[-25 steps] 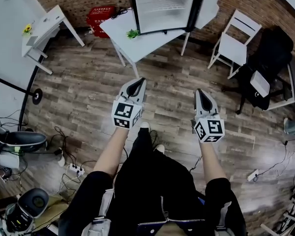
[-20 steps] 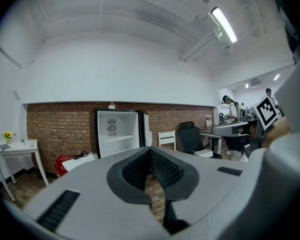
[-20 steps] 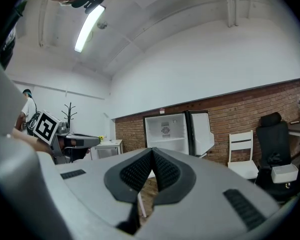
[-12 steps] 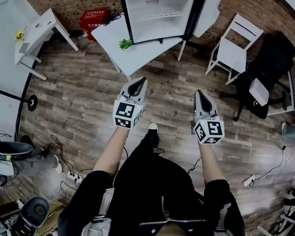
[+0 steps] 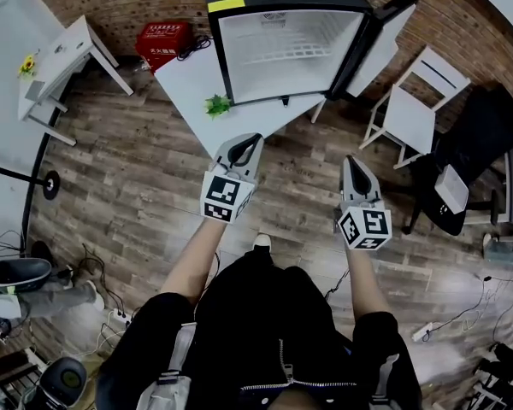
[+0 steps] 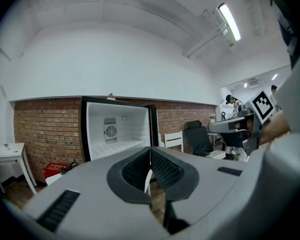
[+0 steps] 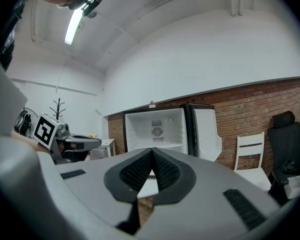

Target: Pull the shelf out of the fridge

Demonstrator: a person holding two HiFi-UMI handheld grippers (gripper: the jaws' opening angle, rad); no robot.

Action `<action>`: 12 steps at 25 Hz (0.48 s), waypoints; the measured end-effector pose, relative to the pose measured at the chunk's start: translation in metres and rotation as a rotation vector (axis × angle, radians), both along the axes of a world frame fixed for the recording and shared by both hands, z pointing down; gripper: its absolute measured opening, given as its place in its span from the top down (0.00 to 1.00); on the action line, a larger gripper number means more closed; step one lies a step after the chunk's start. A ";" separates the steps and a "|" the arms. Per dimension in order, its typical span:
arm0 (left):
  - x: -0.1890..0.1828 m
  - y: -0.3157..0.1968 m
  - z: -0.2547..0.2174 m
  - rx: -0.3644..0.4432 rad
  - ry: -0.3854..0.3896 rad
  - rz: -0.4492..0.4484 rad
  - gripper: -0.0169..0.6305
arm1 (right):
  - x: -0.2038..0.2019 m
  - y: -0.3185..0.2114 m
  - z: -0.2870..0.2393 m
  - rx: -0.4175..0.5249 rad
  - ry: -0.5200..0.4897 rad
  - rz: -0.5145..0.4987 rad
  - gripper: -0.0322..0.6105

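A small black fridge [image 5: 286, 49] with a white inside stands on a white table [image 5: 184, 75], its door [image 5: 385, 37] swung open to the right. A white wire shelf [image 5: 292, 54] lies across its inside, also visible in the left gripper view [image 6: 117, 145] and the right gripper view [image 7: 155, 146]. My left gripper [image 5: 255, 137] and right gripper [image 5: 349, 159] are held out side by side over the wooden floor, well short of the fridge. Both are shut and empty, as their own views confirm for the left gripper [image 6: 150, 149] and the right gripper [image 7: 152, 150].
A small green plant [image 5: 216, 105] sits on the table's near corner. A red crate [image 5: 165, 37] stands by the brick wall. A white chair [image 5: 410, 114] and a black office chair [image 5: 470, 143] are at the right, a small white table [image 5: 64, 54] at the left.
Both grippers and the person have moved forward across the floor. The fridge and table now appear nearer and larger. Both grippers stayed shut.
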State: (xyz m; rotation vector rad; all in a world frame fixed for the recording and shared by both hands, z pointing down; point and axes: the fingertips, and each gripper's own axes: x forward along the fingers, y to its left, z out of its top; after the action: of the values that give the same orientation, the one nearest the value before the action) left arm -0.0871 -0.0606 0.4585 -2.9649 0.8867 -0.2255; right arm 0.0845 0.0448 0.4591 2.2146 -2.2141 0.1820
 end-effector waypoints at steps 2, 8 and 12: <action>0.002 -0.019 0.000 0.000 0.002 -0.006 0.94 | 0.000 -0.020 -0.001 0.002 -0.001 -0.007 0.94; 0.012 -0.055 0.005 -0.019 0.006 -0.026 0.94 | 0.007 -0.062 -0.001 -0.006 -0.010 -0.034 0.94; 0.023 -0.078 0.010 -0.032 0.001 -0.046 0.94 | 0.017 -0.092 0.000 -0.007 -0.017 -0.062 0.94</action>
State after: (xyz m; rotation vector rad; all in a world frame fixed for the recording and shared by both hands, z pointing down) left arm -0.0645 -0.1381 0.4685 -2.9769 0.9608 -0.2419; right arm 0.1013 -0.0474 0.4592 2.1460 -2.2832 0.2084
